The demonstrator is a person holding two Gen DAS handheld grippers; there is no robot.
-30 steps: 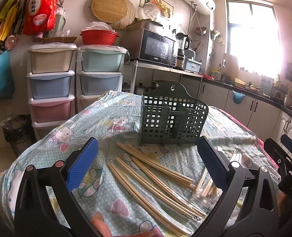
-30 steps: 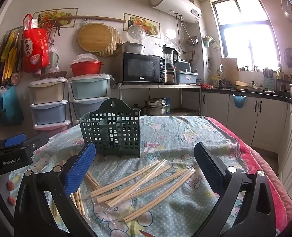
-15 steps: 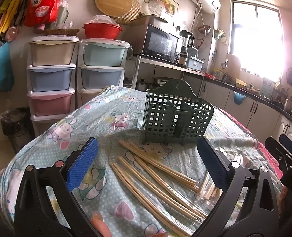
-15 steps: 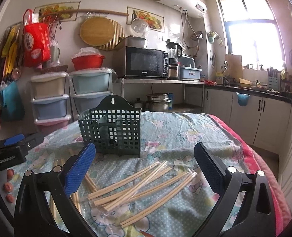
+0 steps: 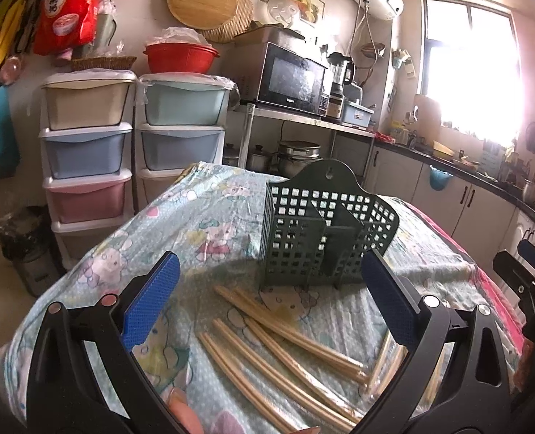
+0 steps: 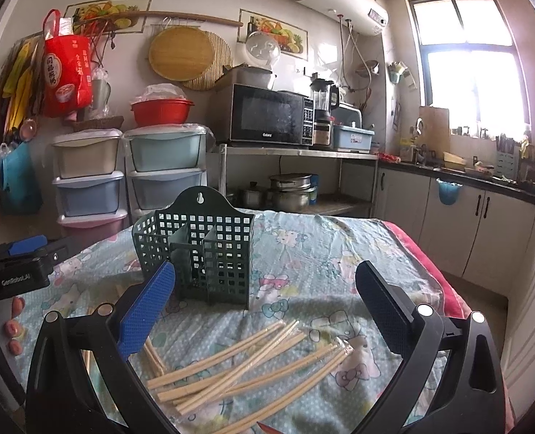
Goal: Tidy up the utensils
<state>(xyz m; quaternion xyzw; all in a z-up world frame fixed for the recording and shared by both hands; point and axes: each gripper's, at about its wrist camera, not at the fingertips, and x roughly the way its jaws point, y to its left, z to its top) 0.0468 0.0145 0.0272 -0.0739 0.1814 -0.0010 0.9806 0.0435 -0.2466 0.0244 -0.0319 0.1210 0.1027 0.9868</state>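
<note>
Two grippers, both jaws spread wide, nothing held. Left gripper (image 5: 267, 311): chopsticks (image 5: 285, 336) lie lower centre of frame, directly between fingers, long axes running upper left to lower right. Right gripper (image 6: 265, 311): wrapped chopsticks (image 6: 245, 361) at lower centre, axes running lower left to upper right. Green caddy (image 6: 198, 249) stands upright at frame centre, beyond both piles, apart from them. Neither gripper clearly nearer; either can descend and close across sticks.

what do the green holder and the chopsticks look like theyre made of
Green holder: likely moulded plastic, matte dark green, judging by its uniform square grid holes and hanging hole. Chopsticks: pale tan sticks, probably bamboo or wood; several are in clear glossy wrappers, seemingly thin plastic film, which crinkle and glint.
</note>
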